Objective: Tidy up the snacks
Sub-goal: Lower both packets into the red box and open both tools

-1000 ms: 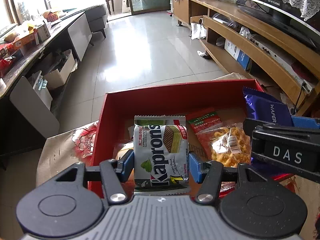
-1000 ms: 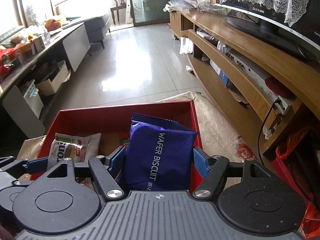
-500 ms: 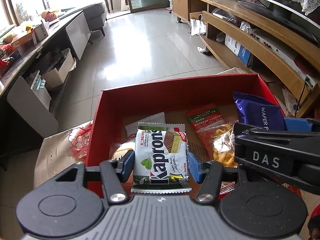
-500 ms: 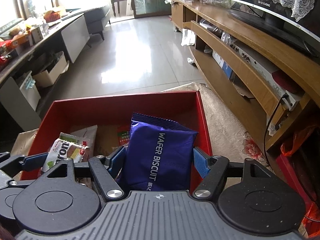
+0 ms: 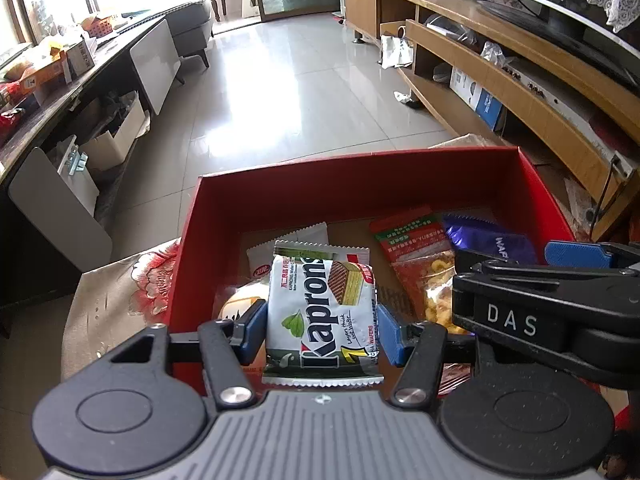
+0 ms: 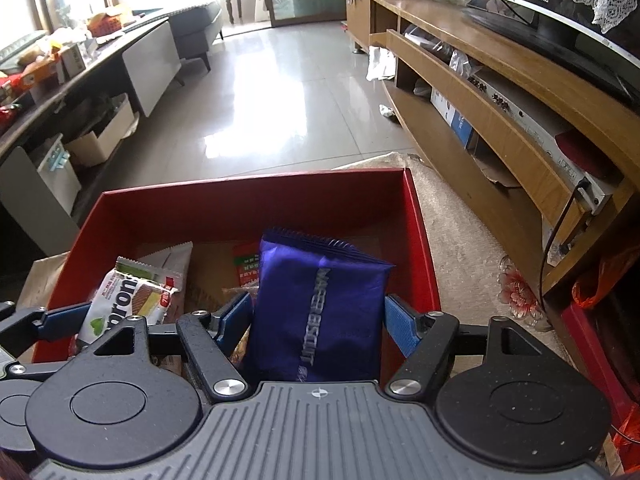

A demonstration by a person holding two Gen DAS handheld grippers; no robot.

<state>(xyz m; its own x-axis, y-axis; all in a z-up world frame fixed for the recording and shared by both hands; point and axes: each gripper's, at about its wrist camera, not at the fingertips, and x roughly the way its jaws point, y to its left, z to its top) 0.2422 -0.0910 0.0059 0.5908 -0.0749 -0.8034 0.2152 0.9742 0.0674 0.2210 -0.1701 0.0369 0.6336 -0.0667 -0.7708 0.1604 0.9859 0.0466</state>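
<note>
left hand-held gripper (image 5: 322, 330) clamps a kaprons wafer pack (image 5: 322, 312) over the red box (image 5: 360, 196).

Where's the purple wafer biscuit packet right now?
The purple wafer biscuit packet is clamped in the right gripper, inside the red cardboard box at its right side, beside the red-and-clear snack bag.

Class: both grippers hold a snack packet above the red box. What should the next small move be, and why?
Probably lower and open the right gripper. Its blue wafer packet already hangs over the red box, above its right side where bare floor shows. The left gripper holds the white wafer packet over the box's crowded left side.
</note>
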